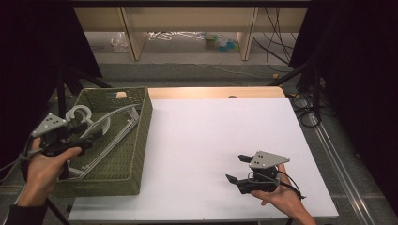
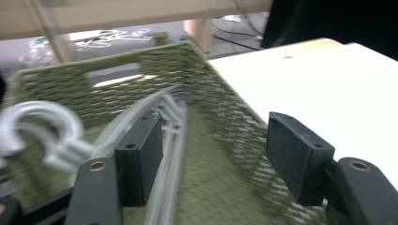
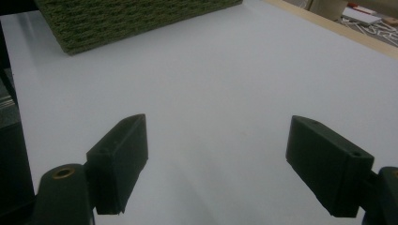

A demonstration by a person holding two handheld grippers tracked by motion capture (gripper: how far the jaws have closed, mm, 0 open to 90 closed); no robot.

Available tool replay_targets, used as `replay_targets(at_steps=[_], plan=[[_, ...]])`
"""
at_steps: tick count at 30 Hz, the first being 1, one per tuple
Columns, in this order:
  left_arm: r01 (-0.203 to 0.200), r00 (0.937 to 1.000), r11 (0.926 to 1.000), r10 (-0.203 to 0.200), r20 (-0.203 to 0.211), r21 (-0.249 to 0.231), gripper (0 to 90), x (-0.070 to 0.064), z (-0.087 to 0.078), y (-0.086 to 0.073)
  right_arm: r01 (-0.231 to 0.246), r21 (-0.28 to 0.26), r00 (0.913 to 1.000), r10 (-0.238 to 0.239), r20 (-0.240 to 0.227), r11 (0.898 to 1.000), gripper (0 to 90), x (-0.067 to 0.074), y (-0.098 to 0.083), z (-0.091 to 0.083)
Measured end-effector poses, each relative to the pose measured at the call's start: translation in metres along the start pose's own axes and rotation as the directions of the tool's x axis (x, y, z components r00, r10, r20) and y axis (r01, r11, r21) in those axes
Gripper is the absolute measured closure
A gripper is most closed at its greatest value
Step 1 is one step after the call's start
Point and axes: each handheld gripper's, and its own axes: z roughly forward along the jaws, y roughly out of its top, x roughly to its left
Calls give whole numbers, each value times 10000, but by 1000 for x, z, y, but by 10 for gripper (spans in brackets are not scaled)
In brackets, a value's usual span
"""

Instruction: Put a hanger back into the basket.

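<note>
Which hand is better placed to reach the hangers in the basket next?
Left. The left gripper hangs open right over the hangers in the green basket; the right gripper sits far across the table.

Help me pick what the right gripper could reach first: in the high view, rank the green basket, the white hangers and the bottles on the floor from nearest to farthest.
From the right gripper:
1. Green basket, left edge of the table.
2. White hangers, inside that basket.
3. Bottles, on the floor beyond the table.

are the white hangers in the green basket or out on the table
In the basket. The white hangers lie inside the green basket, leaning on its wall; the left gripper hovers open above them.
</note>
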Motion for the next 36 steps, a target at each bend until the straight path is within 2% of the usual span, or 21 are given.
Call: replay_targets(at_steps=[2, 5, 7, 10, 12, 15, 16, 20, 21, 22, 23, 24, 25, 26, 28, 29, 30, 32, 34, 36], plan=[[29, 9993, 9999, -24, 375, -137, 349, -16, -2, -1, 1, -2, 10000, -1, 13, 10000, 221, 0, 0, 0], [-69, 9976, 9996, 89, 694, -284, 341, -34, -2, -2, -18, -18, 10000, 18, 11, 10000, 221, 0, 0, 0], [-261, 9954, 9993, 285, 910, -275, 332, -48, -1, -4, 2, -33, 10000, -2, 11, 10000, 221, 0, 0, 0], [-343, 9905, 9988, 387, 1320, -356, 319, -66, 3, -9, -28, -31, 10000, 28, 1, 10000, 221, 0, 0, -1], [-550, 9843, 9973, 622, 1654, -480, 309, -79, 7, -13, -18, -58, 10000, 18, 20, 10000, 221, 0, 0, -1], [-529, 9784, 9977, 604, 1975, -430, 289, -94, 14, -17, -54, -47, 10000, 54, 29, 10000, 219, 0, 0, 0], [-762, 9734, 9961, 838, 2133, -436, 281, -101, 16, -19, -58, -48, 10000, 58, 15, 10000, 219, 0, 0, -1], [-563, 9602, 9963, 720, 2700, -657, 245, -117, 21, -27, -114, -98, 9999, 114, -20, 9999, 216, 0, 0, -1], [-651, 9559, 9955, 822, 2820, -695, 231, -121, 23, -29, -106, -101, 9999, 105, -23, 9999, 215, 0, 0, 0], [-689, 9547, 9949, 873, 2845, -743, 216, -124, 24, -30, -214, -96, 9997, 213, -94, 9997, 214, 0, -1, 0], [-562, 9536, 9951, 776, 2909, -815, 209, -128, 25, -33, -218, -102, 9997, 217, -100, 9997, 212, 0, -1, 0], [-614, 9505, 9948, 831, 2993, -810, 203, -129, 26, -34, -139, -139, 9999, 138, -69, 9998, 211, 0, 0, 0], [-506, 9464, 9955, 732, 3145, -795, 189, -131, 28, -36, -135, -156, 9999, 134, -85, 9998, 211, 0, 0, 0], [-379, 9449, 9963, 609, 3217, -772, 167, -133, 28, -37, -142, -189, 9999, 141, -78, 9997, 211, 0, 0, -1], [-435, 9405, 9947, 724, 3321, -935, 161, -135, 30, -40, -183, -227, 9998, 180, -129, 9996, 209, 0, 0, -1], [-315, 9412, 9951, 611, 3324, -939, 160, -136, 30, -42, -262, -234, 9996, 259, -137, 9994, 209, 0, -1, -1], [-296, 9381, 9954, 592, 3411, -914, 160, -137, 31, -44, -275, -186, 9994, 272, -202, 9994, 208, 0, -1, -1], [-433, 9362, 9947, 730, 3438, -932, 158, -140, 33, -47, -311, -203, 9992, 305, -271, 9993, 208, 0, -1, -1], [-393, 9379, 9951, 680, 3402, -908, 158, -142, 35, -50, -268, -278, 9995, 263, -184, 9993, 208, -1, -3, 0], [-432, 9353, 9952, 711, 3467, -877, 158, -144, 37, -52, -334, -233, 9992, 328, -227, 9992, 207, -1, -3, 0]])
